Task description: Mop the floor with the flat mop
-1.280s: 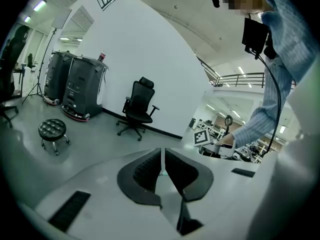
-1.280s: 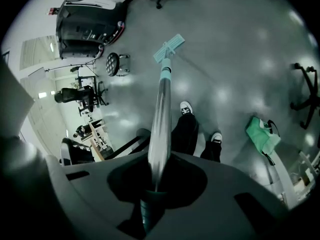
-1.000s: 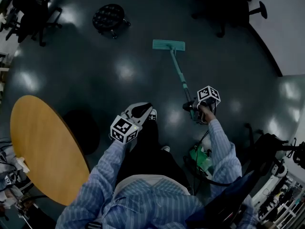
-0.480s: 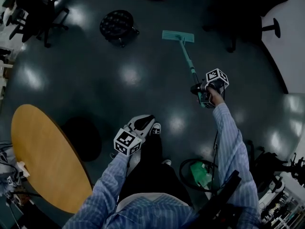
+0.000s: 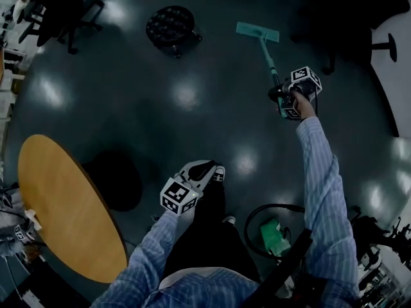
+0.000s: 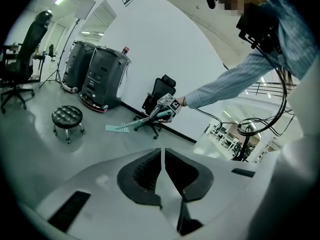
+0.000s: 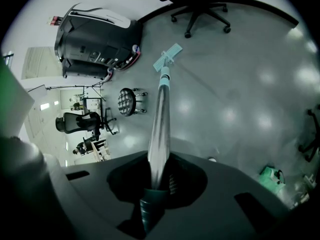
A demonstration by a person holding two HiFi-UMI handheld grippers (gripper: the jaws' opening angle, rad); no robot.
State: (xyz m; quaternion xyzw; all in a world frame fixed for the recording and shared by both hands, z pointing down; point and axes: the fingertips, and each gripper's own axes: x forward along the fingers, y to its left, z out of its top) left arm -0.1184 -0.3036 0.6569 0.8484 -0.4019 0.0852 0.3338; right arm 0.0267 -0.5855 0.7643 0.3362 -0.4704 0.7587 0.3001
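The flat mop has a teal head [image 5: 257,32] lying flat on the dark floor and a teal and silver handle [image 5: 268,59] running back to my right gripper [image 5: 286,99], which is shut on the handle's grip end. In the right gripper view the handle [image 7: 160,129] runs from between the jaws out to the mop head [image 7: 167,57]. My left gripper [image 5: 204,170] hangs low near the person's legs, shut with nothing in it. From the left gripper view the mop head [image 6: 117,128] and the right gripper [image 6: 167,107] show far off.
A round black stool [image 5: 170,25] stands left of the mop head. Office chairs [image 5: 347,24] are at the upper right and upper left. A round wooden table [image 5: 64,210] is at the lower left. A green object with a cable loop [image 5: 275,231] lies by the person's feet.
The right arm has stretched forward and the mop head has slid farther away across the floor, toward the upper right. The left gripper has stayed near the legs.
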